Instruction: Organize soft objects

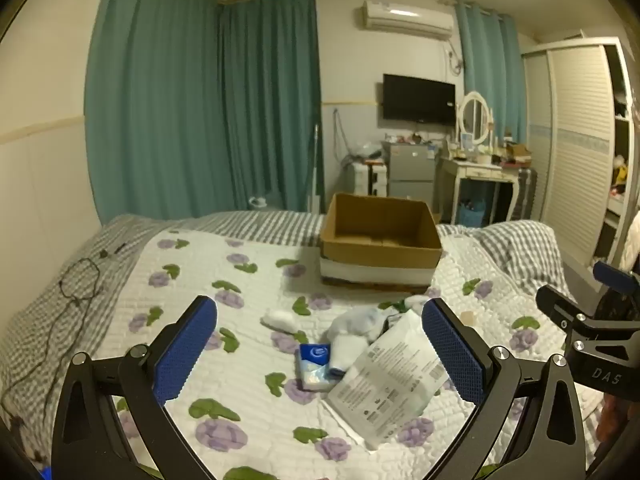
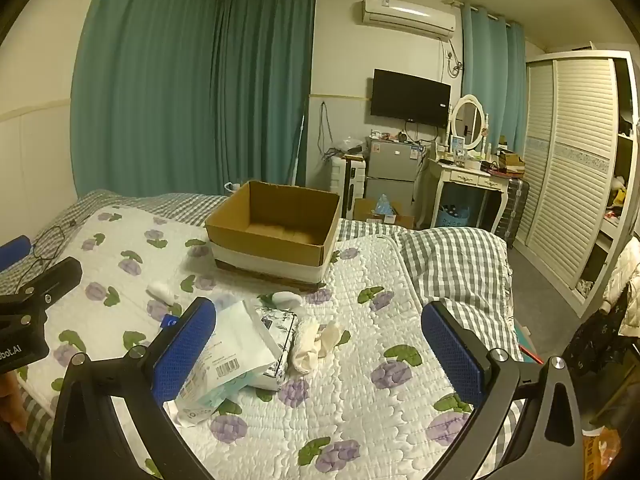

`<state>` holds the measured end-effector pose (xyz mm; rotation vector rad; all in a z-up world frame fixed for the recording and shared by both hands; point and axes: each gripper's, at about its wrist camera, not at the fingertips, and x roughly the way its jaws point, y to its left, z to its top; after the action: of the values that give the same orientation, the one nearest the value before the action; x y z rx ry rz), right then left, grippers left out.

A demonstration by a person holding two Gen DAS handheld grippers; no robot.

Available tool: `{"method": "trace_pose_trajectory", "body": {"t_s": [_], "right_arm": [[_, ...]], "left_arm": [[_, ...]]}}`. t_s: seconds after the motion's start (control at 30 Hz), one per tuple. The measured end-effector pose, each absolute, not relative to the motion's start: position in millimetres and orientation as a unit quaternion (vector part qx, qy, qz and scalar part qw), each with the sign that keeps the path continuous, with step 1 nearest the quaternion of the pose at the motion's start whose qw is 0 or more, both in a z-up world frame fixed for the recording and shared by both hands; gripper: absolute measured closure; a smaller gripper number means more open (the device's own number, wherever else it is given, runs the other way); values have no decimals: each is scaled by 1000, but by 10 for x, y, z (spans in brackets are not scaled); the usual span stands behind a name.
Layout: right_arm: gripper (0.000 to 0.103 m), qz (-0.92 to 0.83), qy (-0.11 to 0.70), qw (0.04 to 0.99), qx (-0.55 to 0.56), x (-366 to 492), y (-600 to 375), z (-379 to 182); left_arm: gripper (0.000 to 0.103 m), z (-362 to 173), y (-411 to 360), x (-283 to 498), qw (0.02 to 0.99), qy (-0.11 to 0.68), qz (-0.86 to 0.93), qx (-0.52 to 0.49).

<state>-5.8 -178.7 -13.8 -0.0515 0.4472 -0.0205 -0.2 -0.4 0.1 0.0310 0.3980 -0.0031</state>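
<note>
Soft items lie in a heap on the flowered quilt (image 1: 248, 392). A large white wipes pack (image 1: 388, 380) lies flat, seen also in the right wrist view (image 2: 236, 356). A small blue tissue pack (image 1: 316, 366), pale socks (image 1: 356, 328) and a white ball of cloth (image 1: 280, 319) lie beside it. A floral tissue pack (image 2: 280, 332) and cream socks (image 2: 316, 340) show in the right wrist view. An open cardboard box (image 1: 380, 240) stands on the bed behind them (image 2: 276, 232). My left gripper (image 1: 320, 356) is open above the heap. My right gripper (image 2: 320, 356) is open, to the heap's right.
A grey checked duvet (image 2: 452, 268) lies bunched on the bed's right side. A black cable (image 1: 76, 284) lies on the left of the bed. A fridge (image 2: 390, 172), a dressing table (image 2: 468, 176) and a wardrobe (image 2: 572, 168) stand beyond the bed.
</note>
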Motion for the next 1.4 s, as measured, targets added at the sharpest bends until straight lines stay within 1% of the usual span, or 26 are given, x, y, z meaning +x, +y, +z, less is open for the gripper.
{"method": "trace_pose_trajectory", "body": {"t_s": [1.4], "right_arm": [[0, -7, 233, 972, -27, -21, -1790, -234]], "left_arm": [[0, -66, -27, 10, 979, 204, -1, 16]]}}
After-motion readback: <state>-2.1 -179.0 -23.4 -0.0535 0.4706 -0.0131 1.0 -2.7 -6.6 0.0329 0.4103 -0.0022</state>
